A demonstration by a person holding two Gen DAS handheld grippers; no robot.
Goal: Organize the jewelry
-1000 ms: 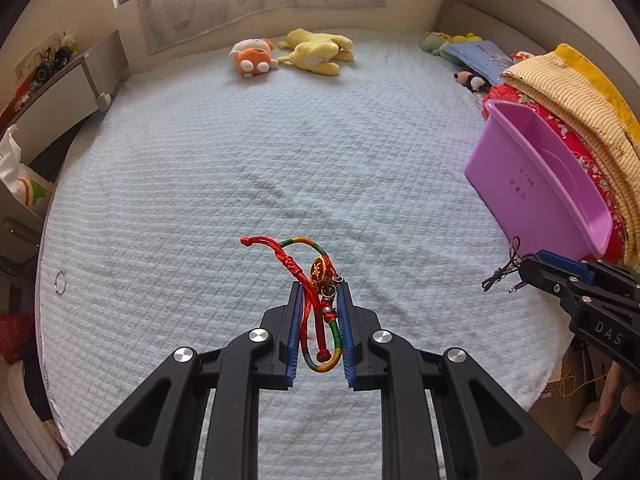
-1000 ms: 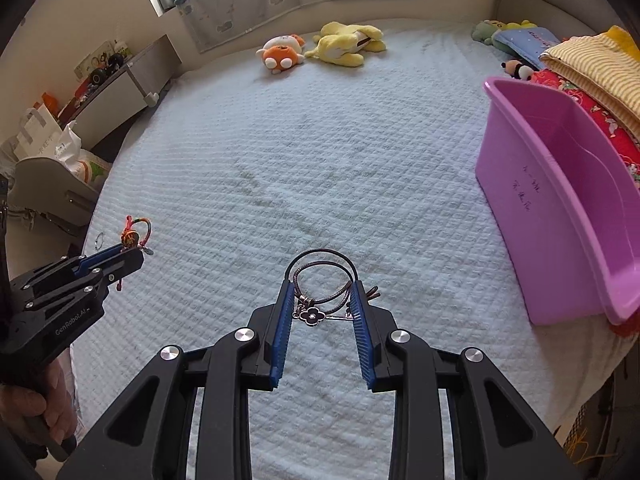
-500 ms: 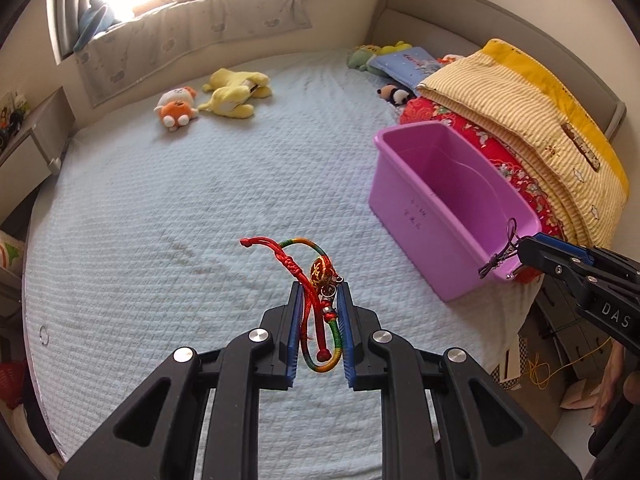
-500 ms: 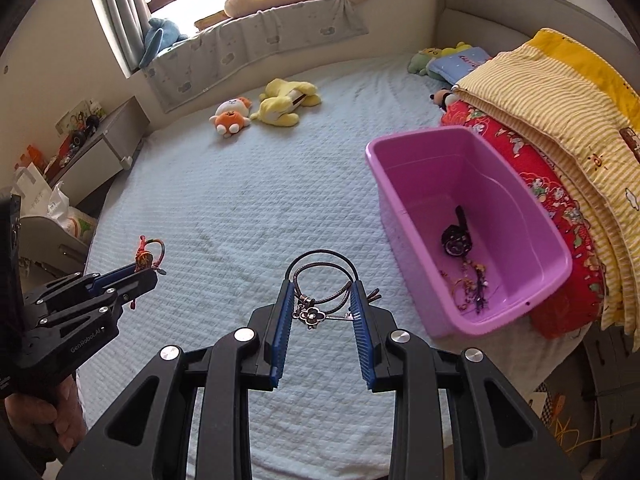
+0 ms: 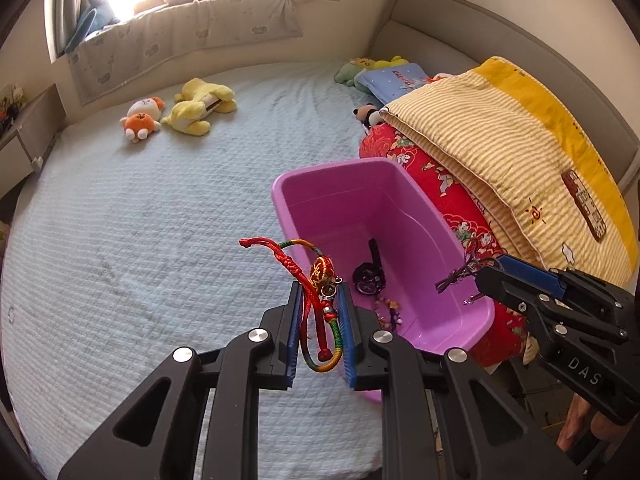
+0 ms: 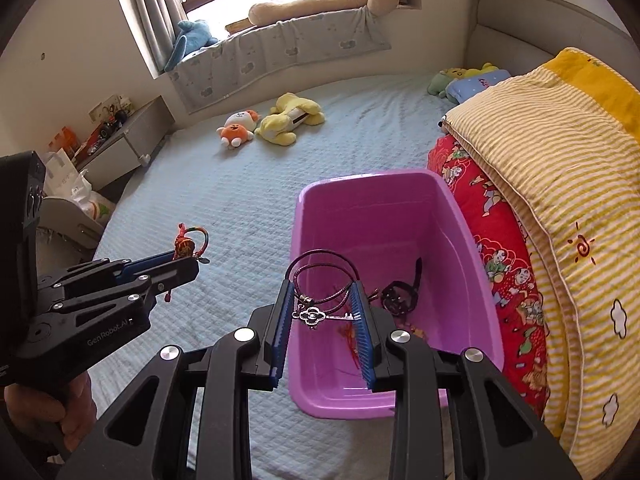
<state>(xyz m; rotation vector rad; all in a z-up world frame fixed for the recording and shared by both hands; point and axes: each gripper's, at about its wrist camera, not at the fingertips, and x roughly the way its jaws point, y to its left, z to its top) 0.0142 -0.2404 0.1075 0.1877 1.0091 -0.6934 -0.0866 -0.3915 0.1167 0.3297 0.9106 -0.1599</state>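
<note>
My left gripper (image 5: 320,292) is shut on a red and rainbow cord bracelet (image 5: 318,280) and holds it in the air at the near left rim of the purple bin (image 5: 340,184). My right gripper (image 6: 322,286) is shut on a dark cord necklace with a silver flower pendant (image 6: 310,314), above the bin's (image 6: 360,182) near end. The bin holds a dark watch (image 6: 398,298) and small jewelry pieces. The left gripper (image 6: 192,266) shows in the right wrist view, the right gripper (image 5: 484,276) in the left wrist view.
The bin sits on a light blue quilted bed (image 5: 140,220). Folded red and yellow striped blankets (image 5: 500,152) lie right of it. Plush toys (image 5: 180,114) lie at the far side. A small ring (image 5: 11,314) lies on the bed's left edge.
Both grippers have moved right and up toward the bin with their jewelry held. The bin's inside has come fully into view under them.
</note>
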